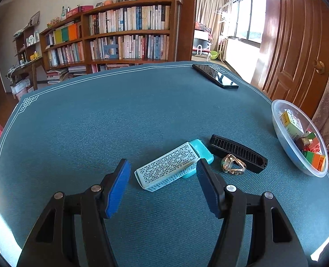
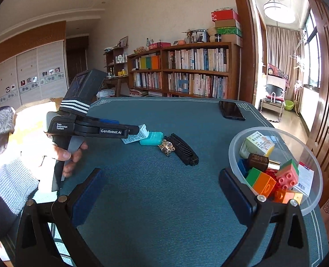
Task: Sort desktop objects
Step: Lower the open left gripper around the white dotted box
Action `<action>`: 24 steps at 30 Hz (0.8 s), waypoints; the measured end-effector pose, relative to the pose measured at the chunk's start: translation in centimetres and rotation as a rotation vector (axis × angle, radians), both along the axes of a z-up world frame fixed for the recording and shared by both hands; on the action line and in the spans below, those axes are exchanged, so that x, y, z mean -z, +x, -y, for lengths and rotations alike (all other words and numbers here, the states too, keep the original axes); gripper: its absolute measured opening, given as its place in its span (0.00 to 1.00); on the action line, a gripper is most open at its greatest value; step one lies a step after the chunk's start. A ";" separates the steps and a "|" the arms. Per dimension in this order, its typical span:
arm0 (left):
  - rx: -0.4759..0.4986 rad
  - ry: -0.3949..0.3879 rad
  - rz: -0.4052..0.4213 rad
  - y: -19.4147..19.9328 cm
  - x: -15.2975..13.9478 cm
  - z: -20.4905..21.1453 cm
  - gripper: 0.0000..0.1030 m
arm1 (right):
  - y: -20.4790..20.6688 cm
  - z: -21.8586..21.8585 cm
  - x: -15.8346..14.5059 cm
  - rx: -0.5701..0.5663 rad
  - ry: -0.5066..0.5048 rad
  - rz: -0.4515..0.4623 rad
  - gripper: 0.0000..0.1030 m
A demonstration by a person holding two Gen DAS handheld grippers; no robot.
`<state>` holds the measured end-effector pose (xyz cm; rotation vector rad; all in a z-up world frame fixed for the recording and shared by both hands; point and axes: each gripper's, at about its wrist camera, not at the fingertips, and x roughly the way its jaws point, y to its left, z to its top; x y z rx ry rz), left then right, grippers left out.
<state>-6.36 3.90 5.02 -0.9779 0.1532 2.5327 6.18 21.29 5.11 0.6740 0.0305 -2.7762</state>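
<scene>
Left claw (image 1: 163, 178) was spread wide with nothing in it, lined up on the printed white box (image 1: 166, 170) lying on the counter (image 1: 97, 122), probably to straddle it. Right claw (image 2: 160, 191) hung released too, parked beside the clear bowl (image 2: 235, 146) where sorted stuff goes.

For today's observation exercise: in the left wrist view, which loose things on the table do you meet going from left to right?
White printed box → gold ring-shaped trinket → clear bowl of coloured blocks. The teal case, black comb and phone overlap these in left-right span, so I leave them out.
</scene>
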 end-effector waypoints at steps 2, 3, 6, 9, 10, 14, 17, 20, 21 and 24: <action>0.032 -0.003 -0.005 0.0 0.0 -0.3 0.64 | -0.4 0.2 0.2 -0.025 -0.019 0.020 1.00; 0.048 -0.011 -0.010 0.0 0.1 -0.5 0.64 | -0.5 0.3 0.4 -0.031 -0.026 0.029 1.00; 0.082 -0.049 -0.023 -0.4 0.4 -1.1 0.64 | -1.1 0.3 0.7 -0.033 -0.041 0.047 1.00; 0.085 -0.061 0.000 -1.5 1.0 -1.0 0.64 | -1.4 0.1 1.0 -0.032 -0.069 0.065 1.00; 0.086 -0.048 0.014 -1.8 1.1 -0.9 0.64 | -1.5 0.0 1.1 -0.030 -0.078 0.071 1.00; 0.068 -0.011 0.037 -2.1 1.3 -0.6 0.64 | -2.0 -0.5 1.6 -0.013 -0.094 0.103 1.00; 0.050 0.001 0.039 -2.1 1.4 -0.5 0.64 | -2.3 -0.9 1.8 -0.002 -0.109 0.116 1.00; 0.013 -0.018 0.043 -1.9 1.5 -0.6 0.63 | -2.6 -1.1 1.9 0.007 -0.106 0.120 0.99; -0.010 -0.038 0.042 -1.8 1.6 -0.6 0.59 | -2.7 -1.0 1.9 0.012 -0.097 0.119 0.99; -0.077 -0.078 0.030 -1.2 1.6 -0.5 0.45 | -3.3 -0.7 1.7 0.044 -0.062 0.114 0.98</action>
